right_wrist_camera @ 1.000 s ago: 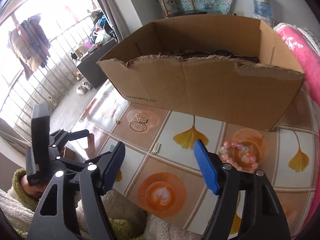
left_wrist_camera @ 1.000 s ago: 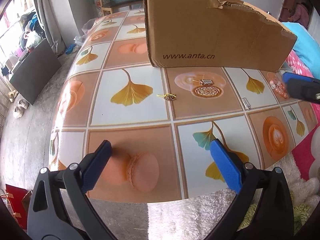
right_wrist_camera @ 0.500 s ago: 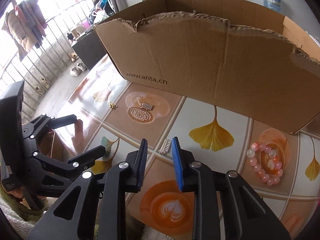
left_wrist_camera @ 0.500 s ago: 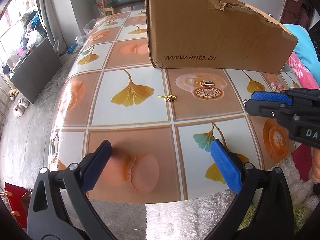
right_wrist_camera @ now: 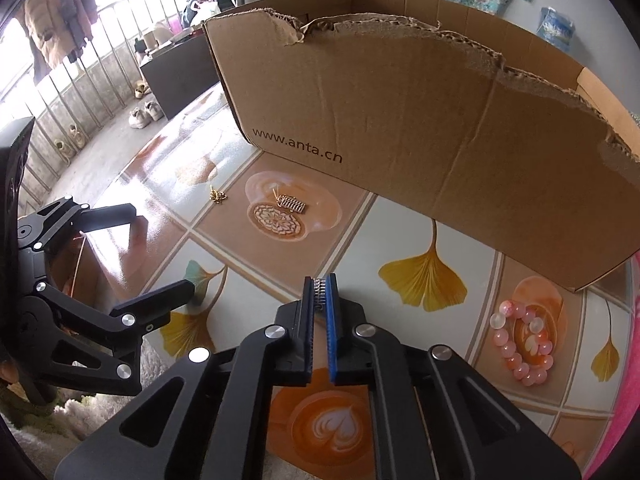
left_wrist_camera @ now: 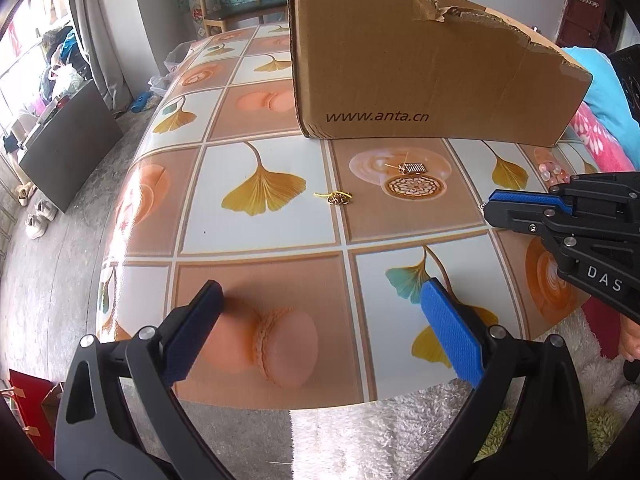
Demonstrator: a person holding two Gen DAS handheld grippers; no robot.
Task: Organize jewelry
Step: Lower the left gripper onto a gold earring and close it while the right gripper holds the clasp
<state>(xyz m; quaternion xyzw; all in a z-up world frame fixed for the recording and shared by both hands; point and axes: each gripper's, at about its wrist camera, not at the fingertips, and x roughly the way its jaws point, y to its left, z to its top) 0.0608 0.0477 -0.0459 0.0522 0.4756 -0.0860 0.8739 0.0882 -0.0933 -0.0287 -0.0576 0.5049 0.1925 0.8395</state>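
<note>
- Fingers first: right gripper point(right_wrist_camera: 320, 286) had its pads pinched nearly together on a little silver spring-like clip point(right_wrist_camera: 319, 291), right at the tips and low over the table point(left_wrist_camera: 264, 240). Left gripper point(left_wrist_camera: 320, 320) sat spread wide with nothing in it, near the table's front edge.
- Biggest thing around was the cardboard box point(right_wrist_camera: 420, 152), open-topped with a torn rim, standing on the far side of the table. Pretty sure that's where the jewelry was meant to go. Its inside was mostly hidden from both cameras, so couldn't tell what, if anything, was already in there.
- Next down, a pink bead bracelet point(right_wrist_camera: 522, 344) lay on the tablecloth off to the right, near the box's corner but not touching it.
- Then a second silver comb-ish piece point(right_wrist_camera: 291, 202) sat on the round cake print in front of the box.
- Smallest, a gold chain bit point(left_wrist_camera: 337, 198) lay just left of that, by itself.
- Progress-wise it looked early: one piece grabbed, three loose on the table, nothing visibly sorted. The grabbed clip needed lifting over that torn front wall, and being so tiny and held only at the tips, it could've slipped out on the way.
</note>
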